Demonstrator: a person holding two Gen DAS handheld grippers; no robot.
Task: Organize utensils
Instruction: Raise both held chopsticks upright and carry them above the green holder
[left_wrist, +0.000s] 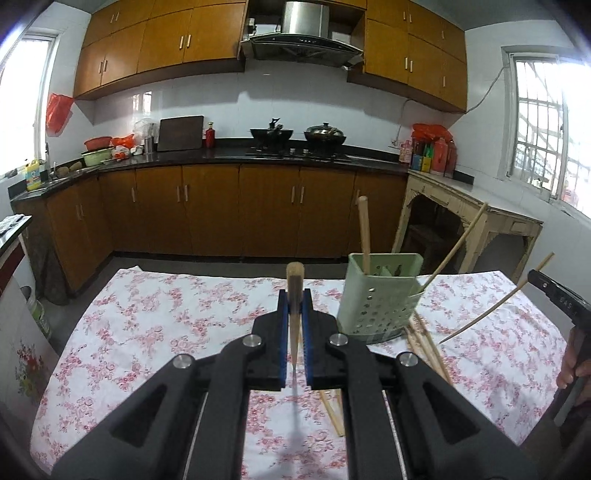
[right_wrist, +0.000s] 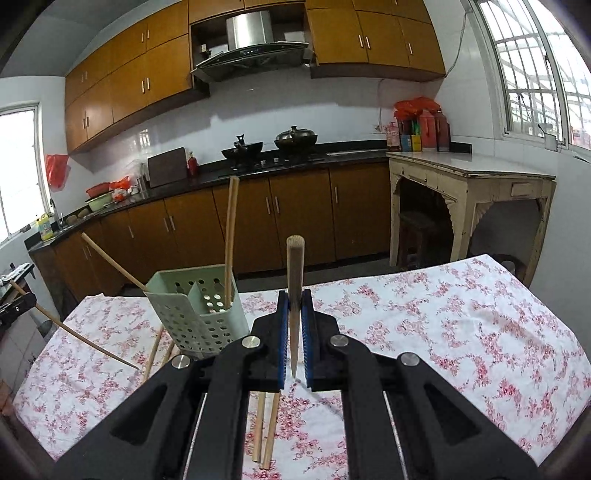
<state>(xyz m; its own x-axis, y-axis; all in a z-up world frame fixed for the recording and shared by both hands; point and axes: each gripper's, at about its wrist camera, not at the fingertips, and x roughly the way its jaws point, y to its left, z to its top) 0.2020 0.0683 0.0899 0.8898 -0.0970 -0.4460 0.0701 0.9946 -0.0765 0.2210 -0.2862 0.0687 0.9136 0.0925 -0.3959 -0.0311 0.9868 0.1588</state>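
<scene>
The left gripper (left_wrist: 294, 308) is squeezed tight on one wooden chopstick (left_wrist: 294, 295) that points up. The right gripper (right_wrist: 294, 308) is squeezed tight on another chopstick (right_wrist: 294, 280) the same way. Both hang above a table with a flowery cloth (left_wrist: 166, 325). A green holder with holes (left_wrist: 376, 295) stands on the cloth, just right of the left gripper and just left of the right one. One chopstick (left_wrist: 364, 232) stands inside it and another leans on its side. More loose chopsticks (left_wrist: 424, 343) lie on the cloth by its foot. The cloth is bare on the far left and far right, out to the table edges. Past the table are brown cupboards (left_wrist: 240, 210) and a stove with pots (left_wrist: 295, 134)
</scene>
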